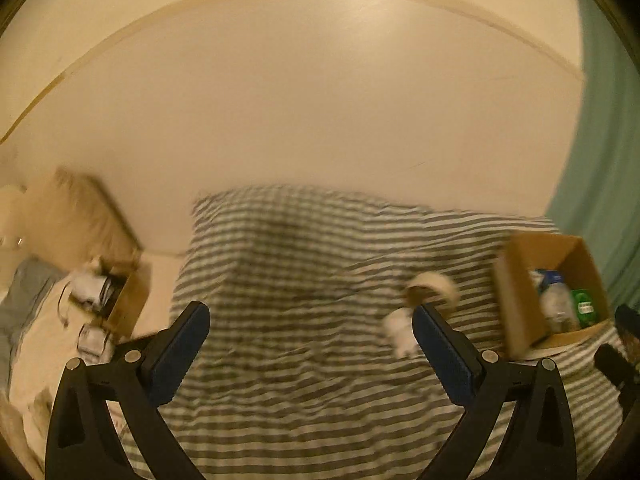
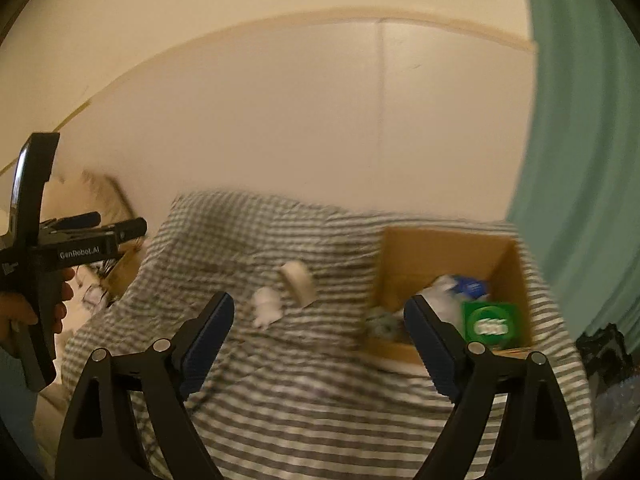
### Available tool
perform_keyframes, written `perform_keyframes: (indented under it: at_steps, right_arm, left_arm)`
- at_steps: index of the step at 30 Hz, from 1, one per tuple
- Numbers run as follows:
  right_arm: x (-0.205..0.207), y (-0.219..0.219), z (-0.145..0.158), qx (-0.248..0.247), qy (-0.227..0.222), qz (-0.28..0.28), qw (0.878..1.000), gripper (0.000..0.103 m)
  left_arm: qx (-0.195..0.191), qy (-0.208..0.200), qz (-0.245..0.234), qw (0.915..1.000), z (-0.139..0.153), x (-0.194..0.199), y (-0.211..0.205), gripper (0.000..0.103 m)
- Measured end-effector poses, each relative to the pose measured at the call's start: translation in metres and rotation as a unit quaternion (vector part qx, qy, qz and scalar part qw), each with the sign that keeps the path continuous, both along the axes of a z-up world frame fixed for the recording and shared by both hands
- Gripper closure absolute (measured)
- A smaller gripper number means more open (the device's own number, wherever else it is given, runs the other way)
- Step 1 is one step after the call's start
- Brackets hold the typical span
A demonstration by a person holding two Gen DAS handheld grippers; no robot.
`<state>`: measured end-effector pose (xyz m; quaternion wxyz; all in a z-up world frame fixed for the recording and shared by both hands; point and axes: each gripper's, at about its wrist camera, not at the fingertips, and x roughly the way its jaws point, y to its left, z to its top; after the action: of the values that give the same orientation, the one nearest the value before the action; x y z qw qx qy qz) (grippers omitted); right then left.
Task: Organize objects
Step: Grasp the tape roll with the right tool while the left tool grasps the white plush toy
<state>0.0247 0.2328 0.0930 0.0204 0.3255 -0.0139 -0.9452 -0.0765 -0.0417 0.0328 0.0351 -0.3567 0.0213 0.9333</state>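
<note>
Tape roll and white wad beside cardboard box on striped blanket; both tongs wide, empty.

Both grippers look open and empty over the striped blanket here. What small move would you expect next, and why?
Probably the right gripper eases forward toward the small white item beside the tape roll. Both lie loose on the striped blanket, just left of the cardboard box that already holds items. The left gripper is also open and empty, so either could reach.
</note>
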Motion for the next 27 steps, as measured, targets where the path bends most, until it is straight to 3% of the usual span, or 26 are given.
perform_keyframes:
  at_steps: [9,14,23,25,27]
  right_arm:
    - [-0.076,-0.032,-0.088,0.020,-0.072,0.010,0.997,0.016]
    - [-0.124,-0.040,-0.112,0.045,-0.090,0.011,0.995,0.016]
    - [-0.197,-0.021,-0.159,0.053,-0.135,0.004,0.989,0.016]
    - [-0.207,-0.016,-0.169,0.050,-0.146,0.004,0.988,0.020]
    - [-0.214,-0.013,-0.173,0.044,-0.156,0.006,0.987,0.031]
  left_arm:
    - [-0.004,-0.049,0.043,0.9979,-0.082,-0.036,-0.011,0.000]
    - [-0.002,-0.075,0.045,0.9962,-0.121,-0.064,0.007,0.000]
    - [-0.016,-0.107,0.014,0.9940,-0.164,-0.101,0.049,0.000]
    - [-0.014,-0.113,-0.007,0.9935,-0.169,-0.104,0.058,0.000]
    - [-0.022,-0.114,-0.027,0.9928,-0.174,-0.104,0.069,0.000]
